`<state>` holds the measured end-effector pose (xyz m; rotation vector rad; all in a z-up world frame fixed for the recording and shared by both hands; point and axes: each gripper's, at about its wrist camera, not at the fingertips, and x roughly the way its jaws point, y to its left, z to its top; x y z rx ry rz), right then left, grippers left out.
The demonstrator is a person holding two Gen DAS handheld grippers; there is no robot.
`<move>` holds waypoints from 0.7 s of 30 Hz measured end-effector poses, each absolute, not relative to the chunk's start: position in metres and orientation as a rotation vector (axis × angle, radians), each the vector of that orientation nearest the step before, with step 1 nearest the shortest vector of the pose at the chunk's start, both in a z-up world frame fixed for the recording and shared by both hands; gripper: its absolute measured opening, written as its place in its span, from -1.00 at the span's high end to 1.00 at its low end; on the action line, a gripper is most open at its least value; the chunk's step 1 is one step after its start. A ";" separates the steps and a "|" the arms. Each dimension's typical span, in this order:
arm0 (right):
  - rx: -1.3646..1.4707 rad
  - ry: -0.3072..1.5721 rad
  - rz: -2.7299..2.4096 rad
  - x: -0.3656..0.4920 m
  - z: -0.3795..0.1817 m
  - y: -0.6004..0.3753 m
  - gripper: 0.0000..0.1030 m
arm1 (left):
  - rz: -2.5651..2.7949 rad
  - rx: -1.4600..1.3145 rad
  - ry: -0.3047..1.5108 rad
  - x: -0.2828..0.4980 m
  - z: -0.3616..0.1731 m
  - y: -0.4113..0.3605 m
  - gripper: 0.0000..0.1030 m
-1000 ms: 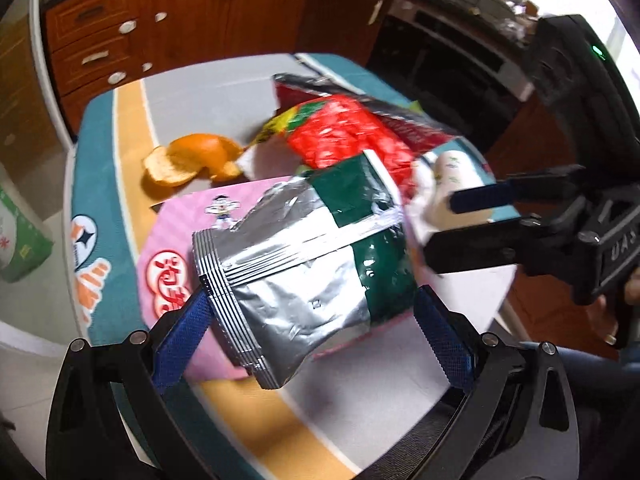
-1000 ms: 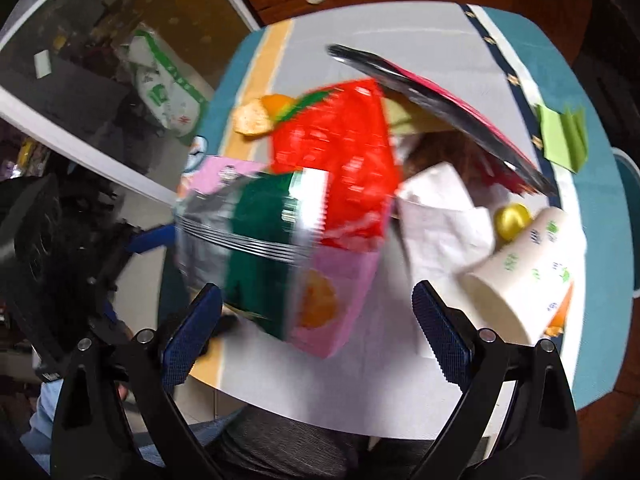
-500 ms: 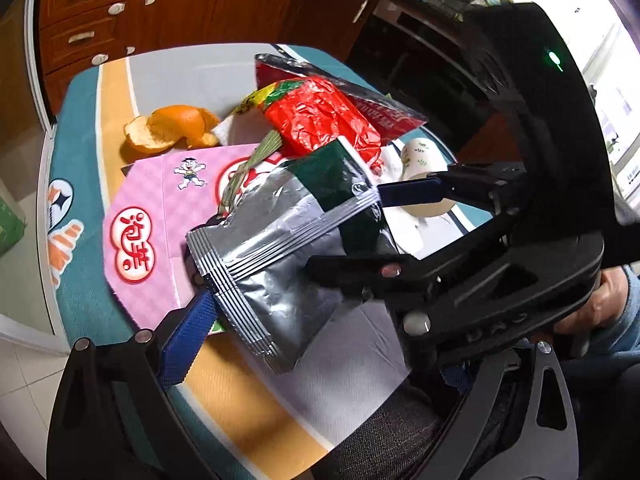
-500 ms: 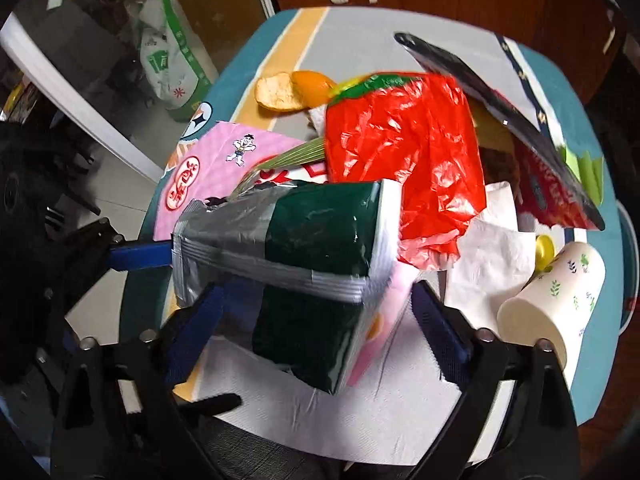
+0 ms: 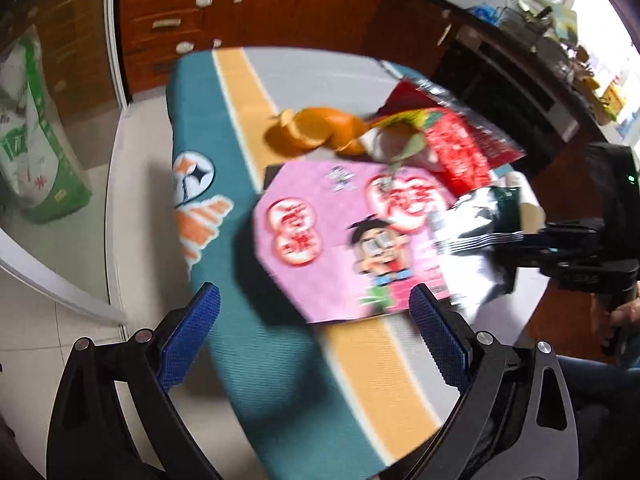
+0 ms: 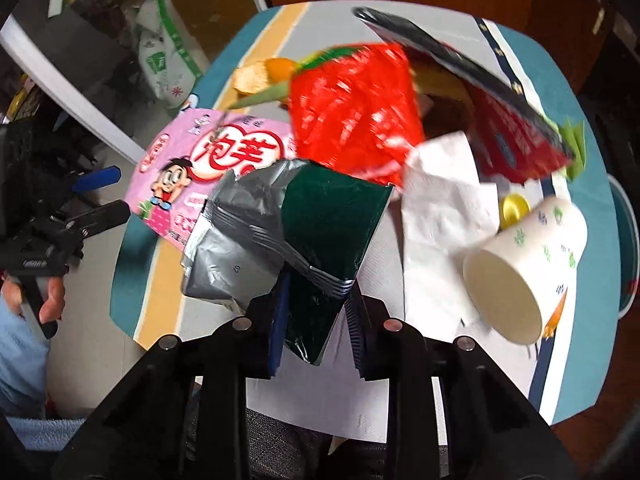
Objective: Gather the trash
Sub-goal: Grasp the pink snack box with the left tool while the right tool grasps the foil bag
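Pinching foil wrapper (image 6: 280,232) (green-silver), right gripper (image 6: 316,316) fingers clamped, left gripper (image 5: 316,336) fingers wide.

Black-framed left tool (image 5: 314,334) and right tool (image 6: 316,324) are showing blue ribbed pads, silver screws, while blue sleeves are showing at the frame edges.

Pink snack bag (image 6: 188,164) — red characters "泡芙", silver-green wrapper (image 6: 240,240) — stamped "02"

Silver-and-dark-green foil packet (image 6: 288,220), pink cartoon-printed wrapper (image 5: 344,240), red bag (image 6: 356,108)
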<state>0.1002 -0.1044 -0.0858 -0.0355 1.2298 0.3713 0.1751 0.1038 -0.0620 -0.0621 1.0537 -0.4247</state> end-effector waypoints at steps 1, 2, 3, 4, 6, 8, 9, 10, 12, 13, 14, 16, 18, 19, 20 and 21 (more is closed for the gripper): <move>-0.035 1.230 0.368 0.099 -0.087 -0.105 0.50 | -0.436 -0.063 1.066 0.179 -0.066 0.104 -0.85; -0.044 1.227 0.366 0.098 -0.086 -0.104 0.50 | -0.456 -0.063 1.077 0.181 -0.071 0.103 -0.85; -0.052 1.224 0.364 0.098 -0.086 -0.103 0.50 | -0.470 -0.059 1.081 0.182 -0.073 0.100 -0.85; -0.062 1.224 0.363 0.099 -0.086 -0.101 0.50 | -0.495 -0.050 1.082 0.183 -0.075 0.096 -0.85; -0.072 1.230 0.364 0.100 -0.086 -0.099 0.50 | -0.539 -0.022 1.076 0.182 -0.079 0.087 -0.86; -0.072 1.232 0.362 0.102 -0.087 -0.098 0.50 | -0.583 0.005 1.059 0.180 -0.080 0.076 -0.86; -0.071 1.233 0.360 0.102 -0.088 -0.098 0.50 | -0.598 0.021 1.055 0.178 -0.081 0.072 -0.86; -0.067 1.236 0.360 0.103 -0.088 -0.099 0.49 | -0.611 0.035 1.053 0.176 -0.083 0.067 -0.86; -0.058 1.240 0.360 0.104 -0.089 -0.100 0.48 | -0.639 0.064 1.054 0.172 -0.088 0.059 -0.85; -0.054 1.241 0.361 0.105 -0.090 -0.101 0.48 | -0.656 0.077 1.060 0.170 -0.090 0.055 -0.85; -0.049 1.242 0.361 0.105 -0.091 -0.101 0.48 | -0.669 0.094 1.061 0.168 -0.093 0.050 -0.85; -0.049 1.243 0.356 0.105 -0.092 -0.102 0.48 | -0.666 0.116 1.034 0.162 -0.091 0.044 -0.85; -0.051 1.243 0.349 0.106 -0.092 -0.102 0.48 | -0.655 0.113 0.993 0.159 -0.086 0.044 -0.67; -0.049 1.243 0.348 0.106 -0.093 -0.103 0.48 | -0.647 0.108 0.984 0.158 -0.084 0.046 -0.54; -0.047 1.243 0.344 0.105 -0.093 -0.104 0.48 | -0.650 0.102 0.987 0.157 -0.084 0.048 -0.38; -0.054 1.239 0.332 0.106 -0.092 -0.104 0.48 | -0.650 0.108 0.987 0.155 -0.084 0.050 -0.18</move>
